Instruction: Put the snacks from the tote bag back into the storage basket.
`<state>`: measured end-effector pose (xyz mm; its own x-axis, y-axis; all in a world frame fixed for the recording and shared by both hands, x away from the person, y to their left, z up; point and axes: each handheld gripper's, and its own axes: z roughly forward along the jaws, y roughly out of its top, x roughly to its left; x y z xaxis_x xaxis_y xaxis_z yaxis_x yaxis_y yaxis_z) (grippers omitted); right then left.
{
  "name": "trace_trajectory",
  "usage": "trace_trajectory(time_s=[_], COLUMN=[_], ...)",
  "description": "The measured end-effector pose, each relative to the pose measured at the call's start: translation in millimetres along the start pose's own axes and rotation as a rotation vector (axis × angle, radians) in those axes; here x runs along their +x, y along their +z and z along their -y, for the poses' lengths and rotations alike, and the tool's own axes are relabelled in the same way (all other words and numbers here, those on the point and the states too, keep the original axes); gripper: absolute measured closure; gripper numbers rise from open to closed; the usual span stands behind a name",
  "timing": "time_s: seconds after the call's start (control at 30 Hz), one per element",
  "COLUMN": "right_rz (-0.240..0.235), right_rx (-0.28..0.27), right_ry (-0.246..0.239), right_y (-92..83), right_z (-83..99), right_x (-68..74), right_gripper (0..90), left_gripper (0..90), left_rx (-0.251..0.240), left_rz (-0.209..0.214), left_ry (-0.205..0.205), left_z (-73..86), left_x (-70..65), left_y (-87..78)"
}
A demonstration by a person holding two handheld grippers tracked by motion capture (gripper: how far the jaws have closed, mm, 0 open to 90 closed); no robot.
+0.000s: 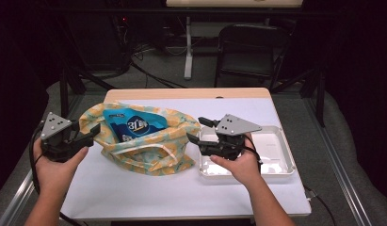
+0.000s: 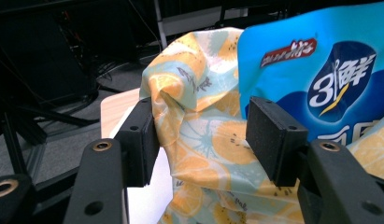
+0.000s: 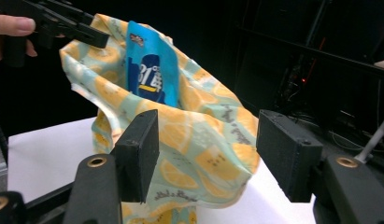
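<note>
A cloth bag (image 1: 149, 148) printed with orange slices on pale green lies open on the white table (image 1: 134, 193). A blue snack packet (image 1: 133, 125) stands inside it with its top showing. My left gripper (image 1: 90, 129) is at the bag's left rim, open. In the left gripper view the bag's folded edge (image 2: 194, 93) sits between the wide jaws, with the packet (image 2: 320, 70) behind. My right gripper (image 1: 197, 129) is open at the bag's right side. In the right gripper view the bag (image 3: 203, 121) and packet (image 3: 152, 74) lie just beyond the jaws, and the left gripper (image 3: 82, 32) is at the far rim.
A shallow white tray (image 1: 281, 155) sits on the table's right side, under my right hand. A black folding chair (image 1: 247, 47) and a white stand leg (image 1: 188, 47) are beyond the far edge. Dark frame bars flank both sides.
</note>
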<state>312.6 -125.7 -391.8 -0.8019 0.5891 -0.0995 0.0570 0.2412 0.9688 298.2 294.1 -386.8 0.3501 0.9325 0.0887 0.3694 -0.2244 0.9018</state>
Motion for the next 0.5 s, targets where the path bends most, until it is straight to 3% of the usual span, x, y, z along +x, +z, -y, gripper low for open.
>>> trace_trajectory(time_s=[0.5], right_rz=[-0.051], right_rx=[0.014], right_ry=[-0.104], right_y=[19.8], right_z=[-1.6], right_x=[15.4], right_gripper=[39.1], left_gripper=[45.5], left_rx=[0.028], left_rz=[0.008], left_ry=[0.000], left_z=[9.2], left_x=[-3.7], left_y=[8.0])
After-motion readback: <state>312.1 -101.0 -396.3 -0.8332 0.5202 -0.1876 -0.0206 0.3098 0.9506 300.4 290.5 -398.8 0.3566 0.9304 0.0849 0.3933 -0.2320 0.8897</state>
